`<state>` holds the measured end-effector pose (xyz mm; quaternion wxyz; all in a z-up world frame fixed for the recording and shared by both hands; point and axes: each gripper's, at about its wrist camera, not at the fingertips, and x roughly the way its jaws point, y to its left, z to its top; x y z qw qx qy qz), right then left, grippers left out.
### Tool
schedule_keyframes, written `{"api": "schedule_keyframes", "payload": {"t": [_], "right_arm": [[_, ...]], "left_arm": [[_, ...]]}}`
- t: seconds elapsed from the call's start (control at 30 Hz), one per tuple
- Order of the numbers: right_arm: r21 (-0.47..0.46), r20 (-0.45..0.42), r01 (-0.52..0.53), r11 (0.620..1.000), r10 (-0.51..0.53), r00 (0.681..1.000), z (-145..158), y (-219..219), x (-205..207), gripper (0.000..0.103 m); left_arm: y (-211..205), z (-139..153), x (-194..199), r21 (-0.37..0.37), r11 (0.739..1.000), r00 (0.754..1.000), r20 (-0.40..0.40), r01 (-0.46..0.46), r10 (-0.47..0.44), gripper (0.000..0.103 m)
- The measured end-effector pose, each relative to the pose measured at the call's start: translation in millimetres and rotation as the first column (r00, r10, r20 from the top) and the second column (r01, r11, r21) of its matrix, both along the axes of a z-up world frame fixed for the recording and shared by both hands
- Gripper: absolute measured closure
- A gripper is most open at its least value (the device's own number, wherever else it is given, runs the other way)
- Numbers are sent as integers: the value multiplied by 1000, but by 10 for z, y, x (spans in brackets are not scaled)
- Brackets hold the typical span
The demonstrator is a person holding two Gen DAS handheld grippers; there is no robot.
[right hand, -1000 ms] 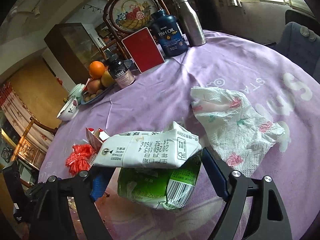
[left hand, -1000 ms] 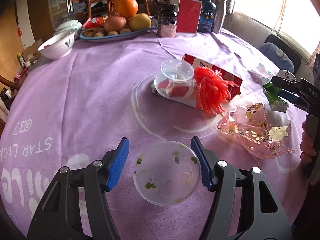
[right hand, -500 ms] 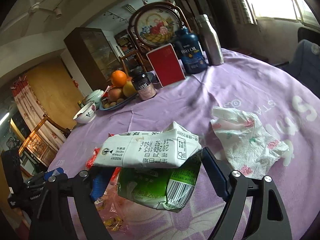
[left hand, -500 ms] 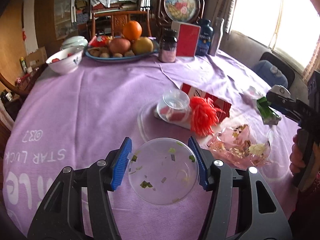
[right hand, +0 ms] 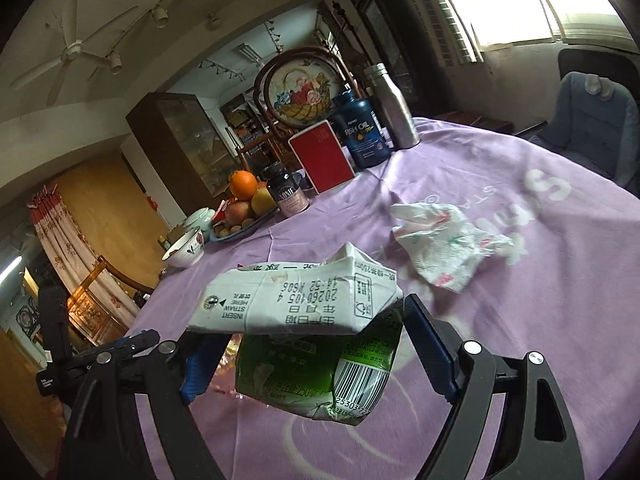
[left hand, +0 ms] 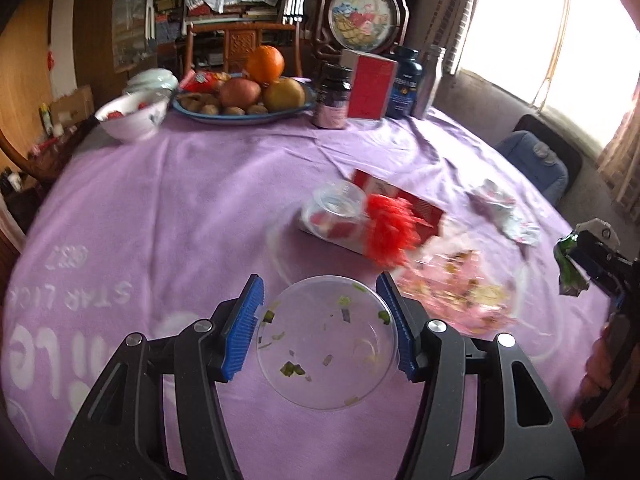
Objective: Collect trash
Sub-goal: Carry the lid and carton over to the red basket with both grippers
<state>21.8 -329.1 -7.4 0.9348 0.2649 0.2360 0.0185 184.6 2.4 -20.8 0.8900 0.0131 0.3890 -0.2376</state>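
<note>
Crushed green-and-white drink carton (right hand: pixel 304 332) sits crosswise in your right gripper (right hand: pixel 312 356), its long axis running from finger to finger, the white printed top panel turned up toward the camera and the green barcoded face hanging below. Both blue-padded fingers (right hand: pixel 428 352) press its ends, so that claw is clamped on the carton, which hangs above the purple tablecloth (right hand: pixel 520 280). A crumpled white floral paper napkin (right hand: pixel 444 240) lies on the cloth ahead and to the right, well apart from the carton.

Your left gripper (left hand: pixel 326 326) holds a round clear plastic lid (left hand: pixel 326 344) flecked with green scraps, its flat face tilted toward the camera. The lid spans the gap, with the right blue pad (left hand: pixel 396 328) against its rim and the left pad just touching the other edge, so the jaws are closed on it. Beyond it lie a small clear lidded cup (left hand: pixel 336 210), a red shredded plastic bundle (left hand: pixel 390 232) on a red-and-white flat box (left hand: pixel 404 204), and a pink floral plastic bag (left hand: pixel 460 296) just right of the lid; all are motion-blurred.

Compared with a second ago, the left claw has lifted: the lid then lay between open fingers with gaps either side, and now it is gripped and raised. The right claw has also risen, with the table seen from higher and the napkin farther off, while the carton sits unchanged in its grip.
</note>
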Motion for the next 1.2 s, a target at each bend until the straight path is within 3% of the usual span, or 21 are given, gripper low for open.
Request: {"api": "schedule_keyframes", "payload": {"t": [0.1, 0.33, 0.53, 0.77, 1.0, 1.17, 1.2], "right_arm": [[-14, 13, 33, 999, -33, 999, 43, -90, -244, 20], [-35, 52, 134, 990, -132, 990, 121, -459, -976, 20], [-78, 68, 291, 953, -286, 956, 153, -928, -1776, 20], [-111, 2, 497, 860, -500, 866, -106, -1574, -2736, 20], [-145, -97, 631, 762, -646, 757, -552, -2063, -3546, 20], [-191, -204, 652, 734, -679, 705, -1018, -2262, -3784, 19], [-182, -226, 646, 741, -671, 706, -1096, -2283, -3786, 14]], "left_arm": [[-144, 10, -163, -61, 997, 999, -19, 42, -43, 45], [-802, 59, -595, -16, 989, 988, 50, 149, -148, 45], [-1542, 195, -1020, -13, 950, 947, 89, 312, -309, 45], [-2492, 167, -1558, -3, 858, 856, 85, 513, -511, 45], [-3415, -63, -2177, 17, 728, 728, 21, 686, -686, 46], [-3874, -239, -2592, 33, 647, 648, -17, 762, -762, 46], [-3978, -296, -2685, 35, 625, 626, -30, 780, -779, 46]]}}
